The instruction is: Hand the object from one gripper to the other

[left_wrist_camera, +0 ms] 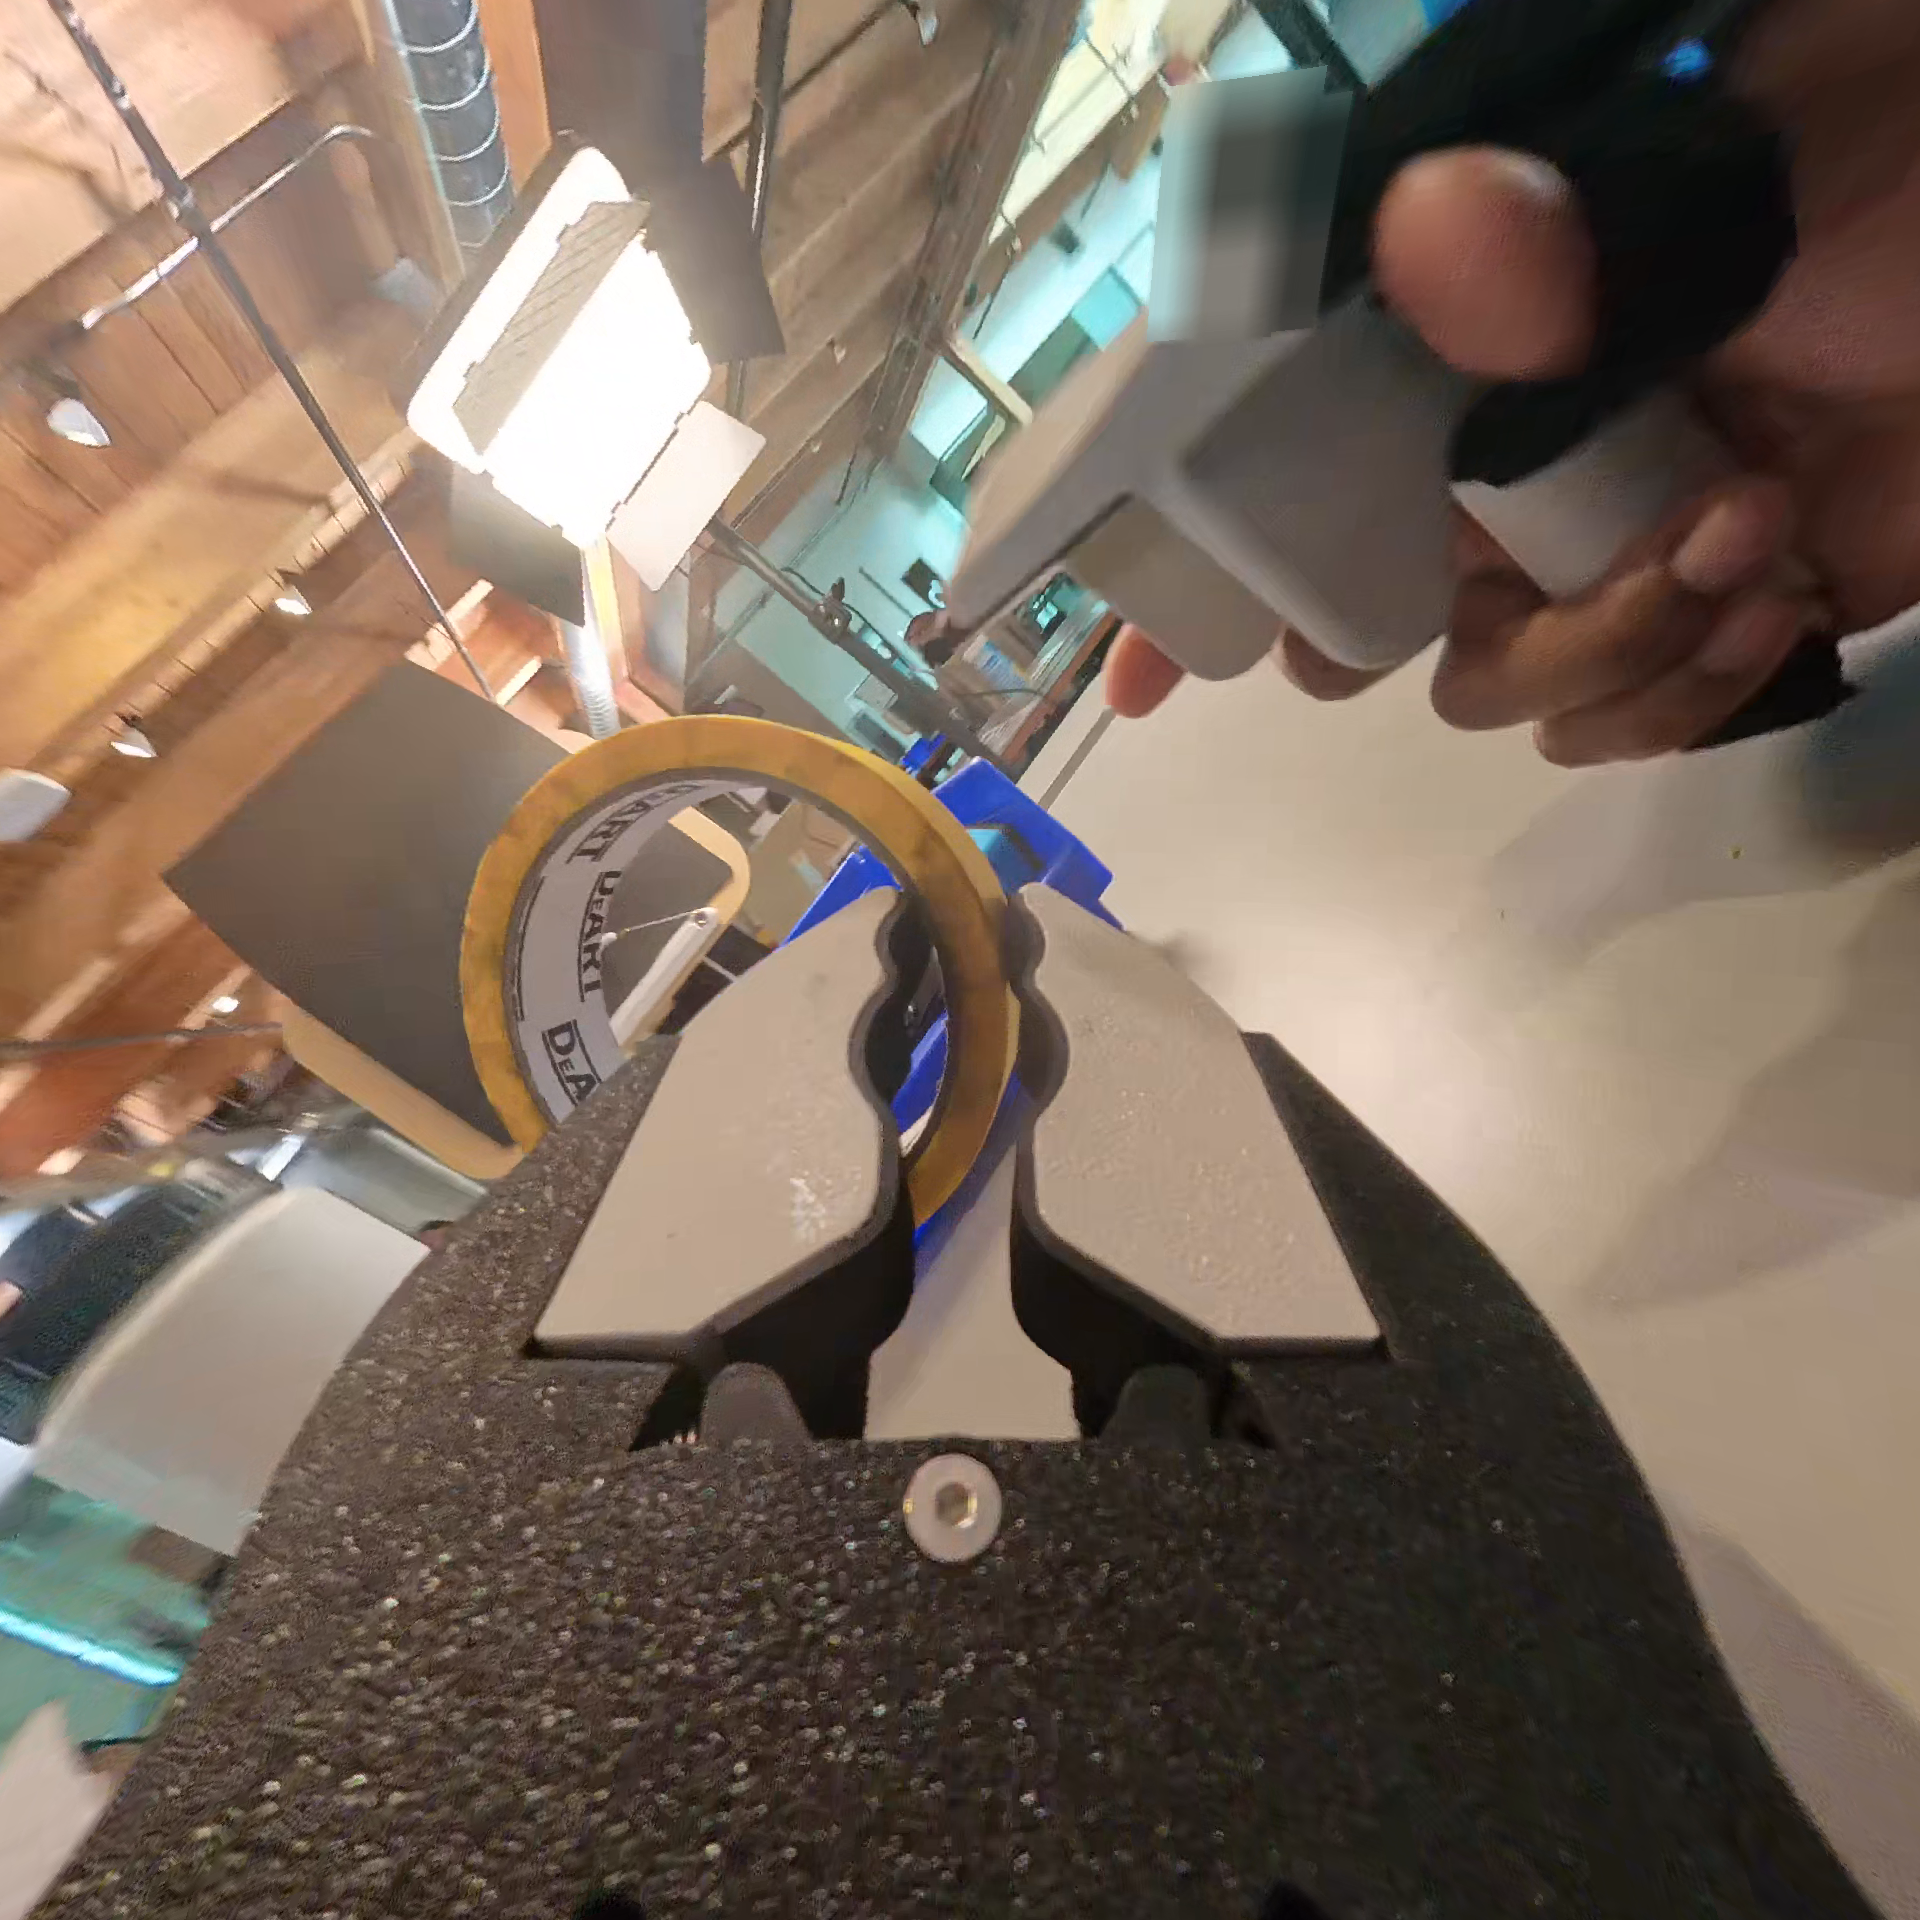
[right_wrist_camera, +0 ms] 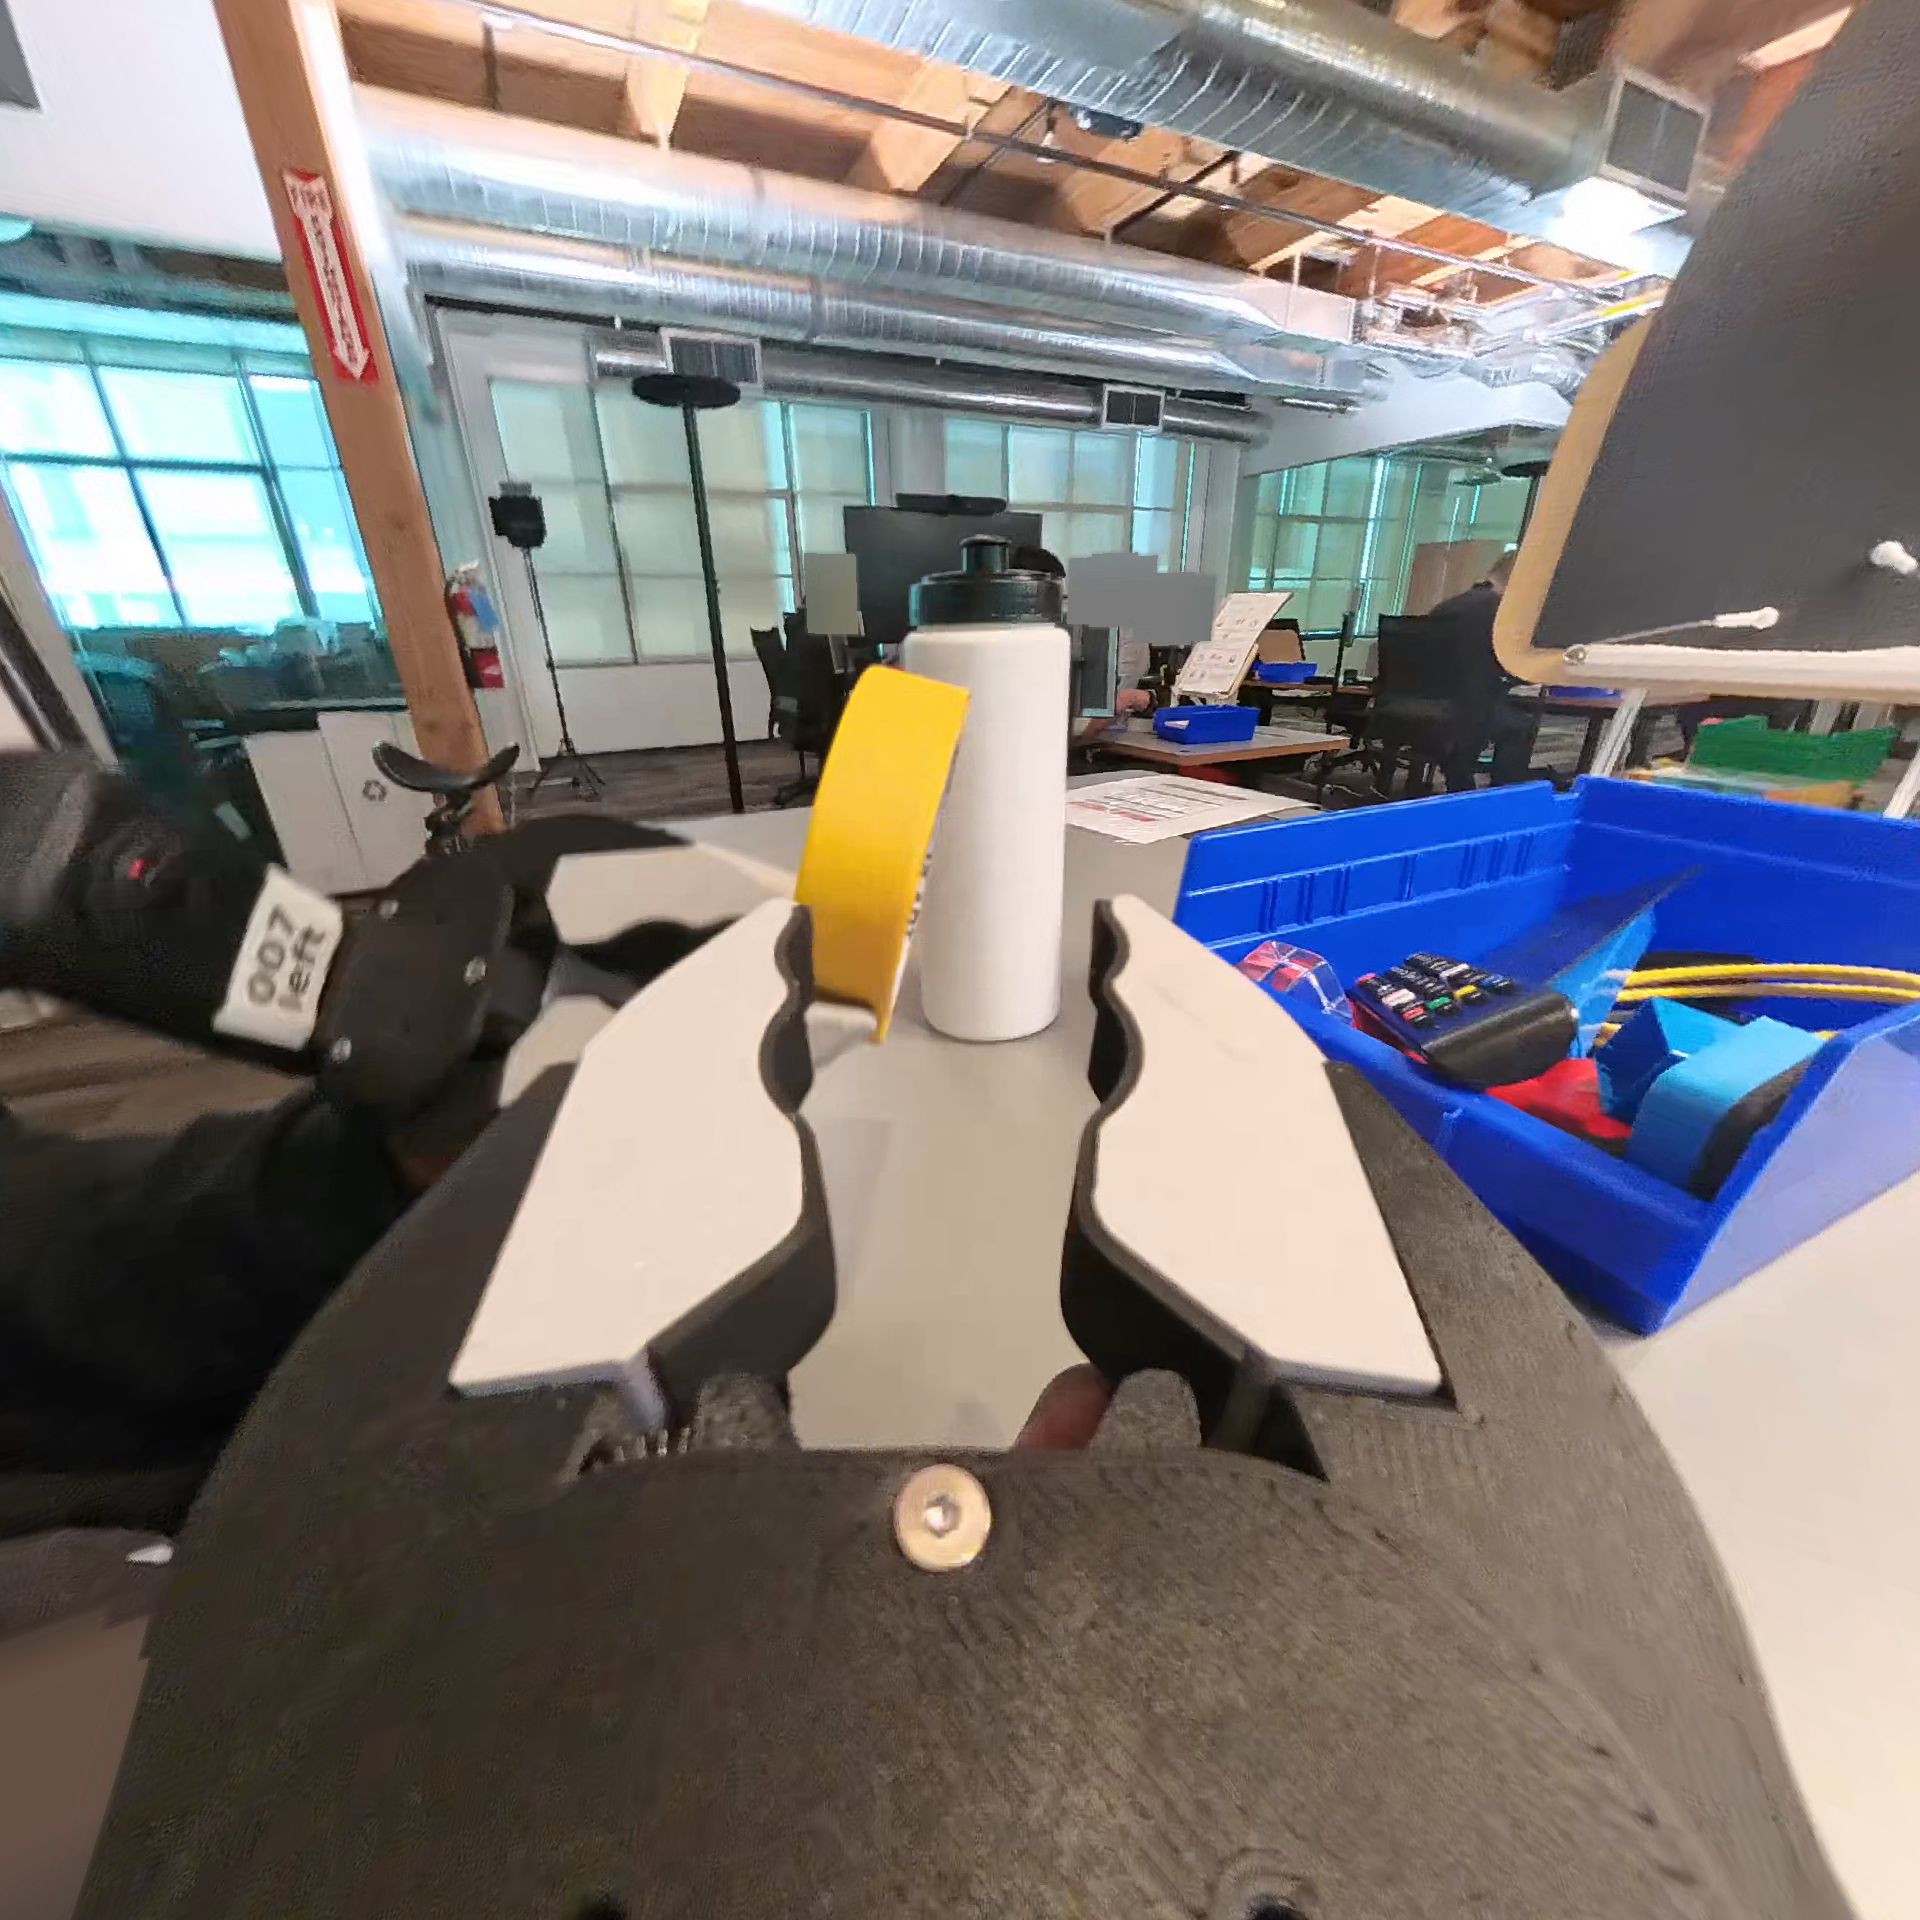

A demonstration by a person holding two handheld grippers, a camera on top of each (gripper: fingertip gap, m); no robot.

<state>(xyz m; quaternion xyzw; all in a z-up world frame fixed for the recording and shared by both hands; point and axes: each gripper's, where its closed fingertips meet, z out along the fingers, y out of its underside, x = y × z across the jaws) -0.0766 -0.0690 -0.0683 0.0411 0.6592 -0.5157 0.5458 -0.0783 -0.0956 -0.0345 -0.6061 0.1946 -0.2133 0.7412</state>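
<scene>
Between left jaws: yellow tape roll [left_wrist_camera: 748, 935], rim clamped, held on edge above the worktop [right_wrist_camera: 935, 1143].
Left gripper [left_wrist_camera: 956, 997]: jaws narrow, gripping the roll.
Right gripper [right_wrist_camera: 945, 997]: jaws wide, holding nothing; roll at 11 o'clock, beside its left fingertip.
Background: white bottle [right_wrist_camera: 992, 831] at 12 o'clock; blue bin [right_wrist_camera: 1351, 904] at 2 o'clock.

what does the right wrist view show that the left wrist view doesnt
Only the right wrist view: a white bottle standing on the table and the blue bin's contents. Only the left wrist view: the tape roll's open core, the left gripper clamped across its ring, and a bright ceiling light. Both: the yellow tape roll, the blue bin, and the open right gripper.
</scene>
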